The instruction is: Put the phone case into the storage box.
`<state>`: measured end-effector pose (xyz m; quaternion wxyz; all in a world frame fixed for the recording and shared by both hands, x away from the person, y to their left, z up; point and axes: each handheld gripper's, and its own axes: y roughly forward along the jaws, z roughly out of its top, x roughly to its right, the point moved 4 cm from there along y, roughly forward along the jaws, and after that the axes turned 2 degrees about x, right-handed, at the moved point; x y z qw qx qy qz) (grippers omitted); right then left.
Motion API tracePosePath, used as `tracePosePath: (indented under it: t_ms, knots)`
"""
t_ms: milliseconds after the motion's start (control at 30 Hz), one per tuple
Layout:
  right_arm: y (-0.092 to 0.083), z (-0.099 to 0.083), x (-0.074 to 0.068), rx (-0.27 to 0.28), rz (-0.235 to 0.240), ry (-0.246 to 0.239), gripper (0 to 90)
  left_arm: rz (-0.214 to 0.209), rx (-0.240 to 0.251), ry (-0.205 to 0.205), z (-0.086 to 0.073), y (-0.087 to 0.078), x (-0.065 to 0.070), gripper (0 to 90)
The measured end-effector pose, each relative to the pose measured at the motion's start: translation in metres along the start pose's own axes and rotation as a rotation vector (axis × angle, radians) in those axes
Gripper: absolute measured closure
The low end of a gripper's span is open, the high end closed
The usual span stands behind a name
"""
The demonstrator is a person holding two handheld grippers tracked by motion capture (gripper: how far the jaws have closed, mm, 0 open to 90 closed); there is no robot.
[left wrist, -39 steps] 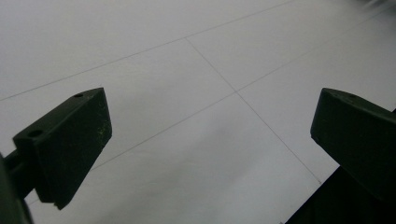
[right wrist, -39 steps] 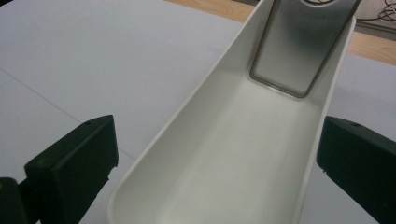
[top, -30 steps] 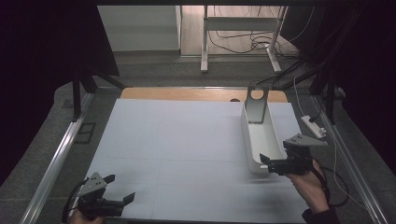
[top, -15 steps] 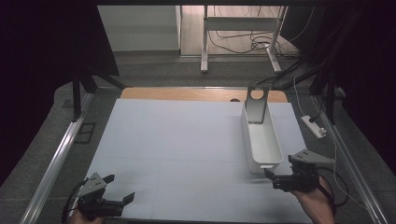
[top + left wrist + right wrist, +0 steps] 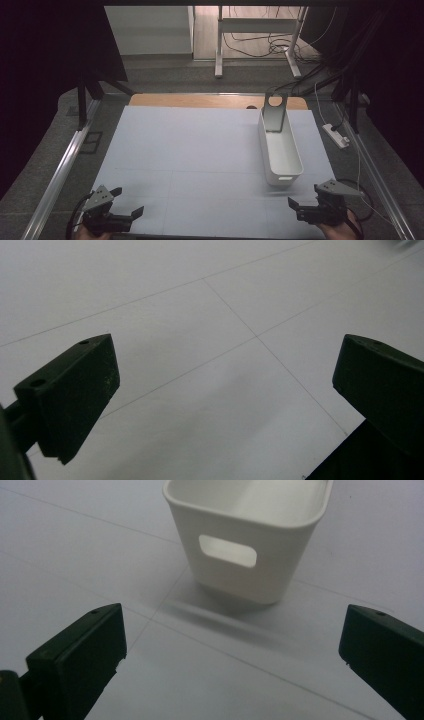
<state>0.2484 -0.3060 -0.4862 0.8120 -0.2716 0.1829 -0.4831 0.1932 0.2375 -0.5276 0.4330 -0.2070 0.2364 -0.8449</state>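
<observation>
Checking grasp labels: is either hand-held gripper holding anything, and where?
Nothing held. Left hand-held gripper and right hand-held gripper are both open; white bin stands apart.

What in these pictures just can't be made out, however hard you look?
- Floor of the white bin: in the high view its near wall hides part of it; in the right gripper view the top edge cuts the bin off.
- Grey plate standing at the bin's far end: its foot is hidden behind the bin's rim.
- Hand on the left gripper: cut off by the high view's bottom edge.
- Room at both sides: too dark.
</observation>
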Motion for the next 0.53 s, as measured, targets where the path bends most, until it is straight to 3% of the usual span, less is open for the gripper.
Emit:
tracePosePath:
  t_ms: [133,267,533]
  knots:
    - [-0.004,-0.007,-0.003,-0.006,-0.006,-0.013,0.0,0.0,-0.001,0.001,0.0,0.0,0.0,0.0]
    - [-0.004,-0.016,-0.002,-0.049,-0.041,-0.04,0.0,0.0,-0.002,0.001,0.0,0.0,0.0,0.0]
    - [-0.002,-0.016,-0.002,-0.062,-0.046,-0.047,0.0,0.001,-0.006,0.001,0.0,0.001,0.001,0.0]
